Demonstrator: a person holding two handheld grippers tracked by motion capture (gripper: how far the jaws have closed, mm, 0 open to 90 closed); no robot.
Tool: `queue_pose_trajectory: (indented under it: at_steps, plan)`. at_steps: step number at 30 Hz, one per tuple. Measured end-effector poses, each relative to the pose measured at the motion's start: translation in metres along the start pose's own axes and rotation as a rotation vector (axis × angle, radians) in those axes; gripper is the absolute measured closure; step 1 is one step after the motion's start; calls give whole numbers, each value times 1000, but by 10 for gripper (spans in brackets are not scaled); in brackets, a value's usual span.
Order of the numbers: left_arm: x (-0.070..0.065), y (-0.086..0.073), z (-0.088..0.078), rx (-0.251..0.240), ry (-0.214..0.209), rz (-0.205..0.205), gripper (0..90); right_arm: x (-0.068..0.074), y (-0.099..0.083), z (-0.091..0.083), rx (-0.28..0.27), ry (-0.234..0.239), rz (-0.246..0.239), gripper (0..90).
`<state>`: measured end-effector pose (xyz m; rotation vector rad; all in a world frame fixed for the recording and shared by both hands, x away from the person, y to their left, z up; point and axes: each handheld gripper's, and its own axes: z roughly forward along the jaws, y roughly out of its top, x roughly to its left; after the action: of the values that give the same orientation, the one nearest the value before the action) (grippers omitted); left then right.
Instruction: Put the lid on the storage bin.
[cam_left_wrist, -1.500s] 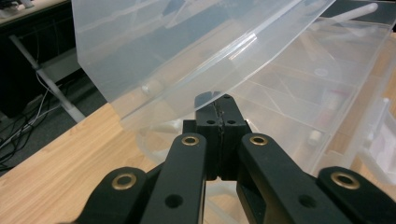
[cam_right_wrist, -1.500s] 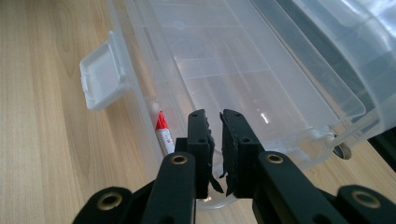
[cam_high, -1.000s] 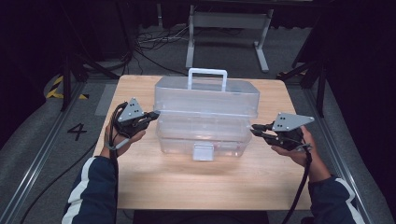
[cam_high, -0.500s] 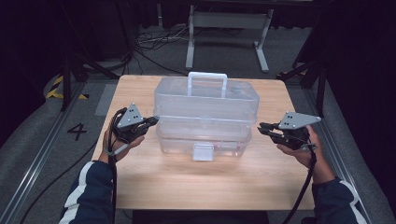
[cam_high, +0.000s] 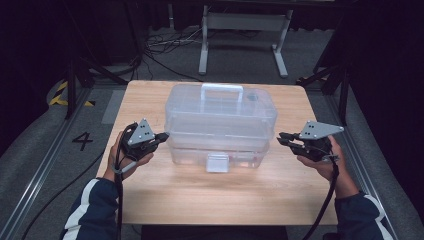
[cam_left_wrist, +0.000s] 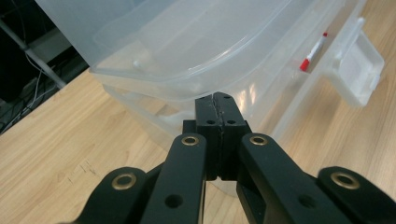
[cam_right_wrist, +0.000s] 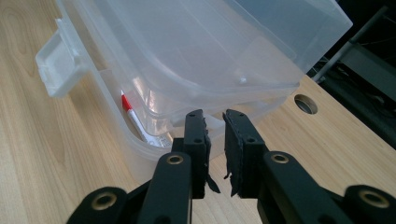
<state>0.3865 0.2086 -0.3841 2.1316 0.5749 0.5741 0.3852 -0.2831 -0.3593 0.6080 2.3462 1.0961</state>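
A clear plastic storage box (cam_high: 220, 120) with a white handle (cam_high: 222, 90) on its lid stands in the middle of the wooden table (cam_high: 145, 97), its front latch (cam_high: 217, 162) facing the person. My left gripper (cam_high: 165, 135) is shut, its tips against the box's left end just under the lid's rim (cam_left_wrist: 154, 91). My right gripper (cam_high: 281, 137) sits at the box's right end, with a narrow gap between its jaws and nothing in them (cam_right_wrist: 214, 116). Inside the box lies a red-capped pen (cam_right_wrist: 133, 119), also seen through the wall (cam_left_wrist: 313, 52).
A round cable hole (cam_right_wrist: 304, 103) is cut into the table beyond the box's right end. Metal stand legs (cam_high: 240, 45) and cables lie on the dark floor behind the table. Bare wood stretches in front of the box.
The box's handle sits slightly lower in the picture than a second ago, and the box is no longer blurred. The right gripper's tips have drawn back a little from the box's end.
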Motion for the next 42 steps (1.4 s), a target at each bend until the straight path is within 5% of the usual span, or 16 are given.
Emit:
queue_pose_trajectory:
  at_steps: [16, 42]
  plan:
    - [-9, -11, 8, 84, -24, 6, 900, 2, -2, 9, 17, 21, 0, 792]
    - [-11, -25, 8, 113, -28, -21, 900, 7, -7, 25, 67, -5, 7, 825]
